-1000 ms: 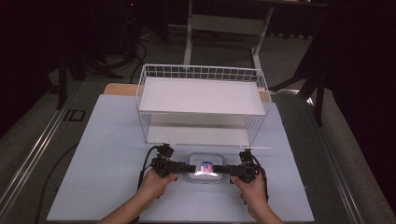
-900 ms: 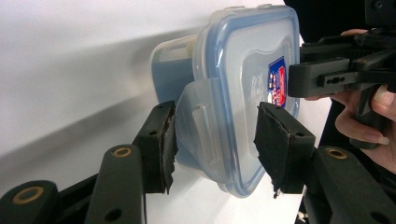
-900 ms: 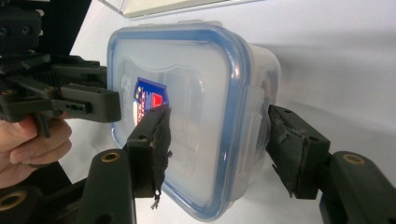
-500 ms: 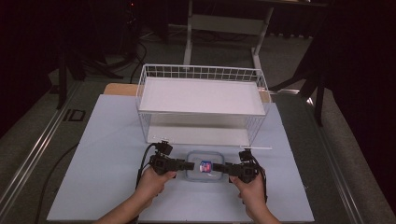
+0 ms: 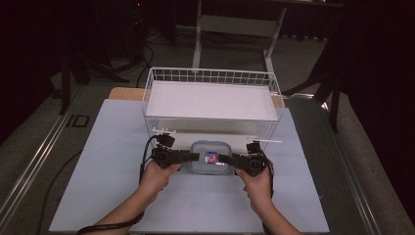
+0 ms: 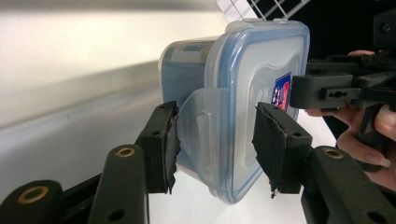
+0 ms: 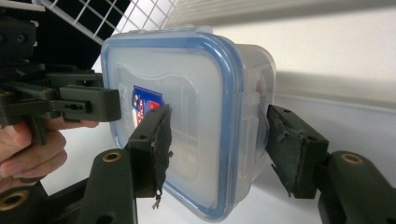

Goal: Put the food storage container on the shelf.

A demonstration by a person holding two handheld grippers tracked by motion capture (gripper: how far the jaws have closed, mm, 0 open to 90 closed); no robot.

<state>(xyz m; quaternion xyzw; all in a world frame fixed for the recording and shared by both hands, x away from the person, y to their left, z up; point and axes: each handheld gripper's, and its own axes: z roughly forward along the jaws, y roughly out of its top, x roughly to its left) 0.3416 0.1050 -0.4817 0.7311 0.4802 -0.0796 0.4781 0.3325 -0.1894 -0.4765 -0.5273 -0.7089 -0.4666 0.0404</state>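
Note:
A clear plastic container (image 5: 208,147) with a blue-rimmed lid and a small red and blue label sits between my two grippers, just in front of the white wire basket (image 5: 210,76). My left gripper (image 5: 193,156) is shut on the container's left end. In the left gripper view its pads (image 6: 168,144) straddle the side latch flap of the container (image 6: 252,70). My right gripper (image 5: 224,158) is shut on the opposite end. In the right gripper view one pad lies on the lid of the container (image 7: 187,84) and the other pad (image 7: 289,149) is against the body.
The wire basket stands on legs with a white tray floor and an open space beneath it, directly behind the container. A pale mat (image 5: 112,147) covers the table. Dark stands and cables lie beyond the table's far edge.
Both grippers and the container between them have moved away from the person, toward the basket's front.

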